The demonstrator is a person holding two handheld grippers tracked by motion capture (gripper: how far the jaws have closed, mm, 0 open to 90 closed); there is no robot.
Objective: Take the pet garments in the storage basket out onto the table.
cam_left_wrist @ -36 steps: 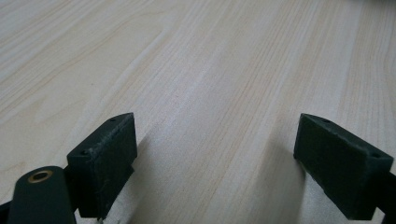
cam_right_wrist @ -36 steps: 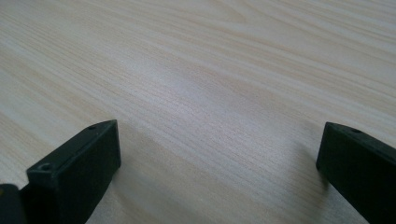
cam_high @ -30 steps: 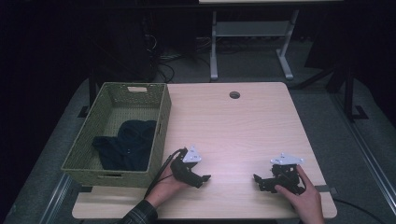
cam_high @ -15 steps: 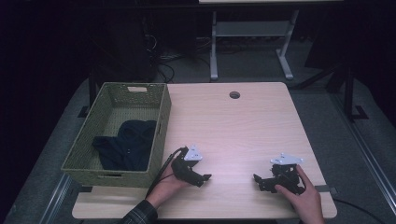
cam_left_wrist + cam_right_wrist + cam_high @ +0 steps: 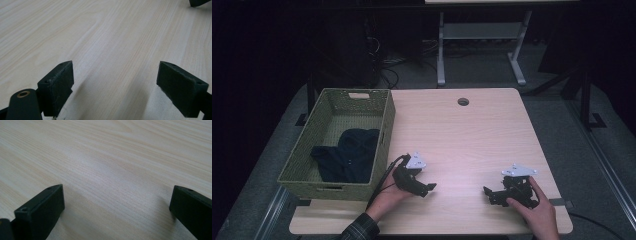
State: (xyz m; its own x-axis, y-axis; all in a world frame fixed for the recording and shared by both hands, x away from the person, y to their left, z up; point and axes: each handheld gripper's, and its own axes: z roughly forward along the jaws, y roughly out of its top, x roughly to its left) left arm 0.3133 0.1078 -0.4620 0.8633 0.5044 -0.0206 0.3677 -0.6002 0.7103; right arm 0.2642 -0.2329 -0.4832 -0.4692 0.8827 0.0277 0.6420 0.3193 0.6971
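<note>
A woven green basket (image 5: 384, 130) stands on the left part of the light wood table (image 5: 462, 135), with a dark blue cloth (image 5: 347, 155) bunched inside it. My left gripper (image 5: 428, 188) rests on the table just right of the basket's near corner, held by a hand. It is open, and its two black jaws (image 5: 113, 85) stand wide apart over bare wood. My right gripper (image 5: 488, 193) lies near the front right of the table, pointing left toward the other one. It is open too, and bare wood lies between its jaws (image 5: 116, 207).
A round cable hole (image 5: 463, 101) sits near the table's far edge. Beyond the table stand a white metal frame (image 5: 482, 45) and loose cables on a dark floor. The tip of the other gripper (image 5: 198, 2) shows at the top right of the left gripper view.
</note>
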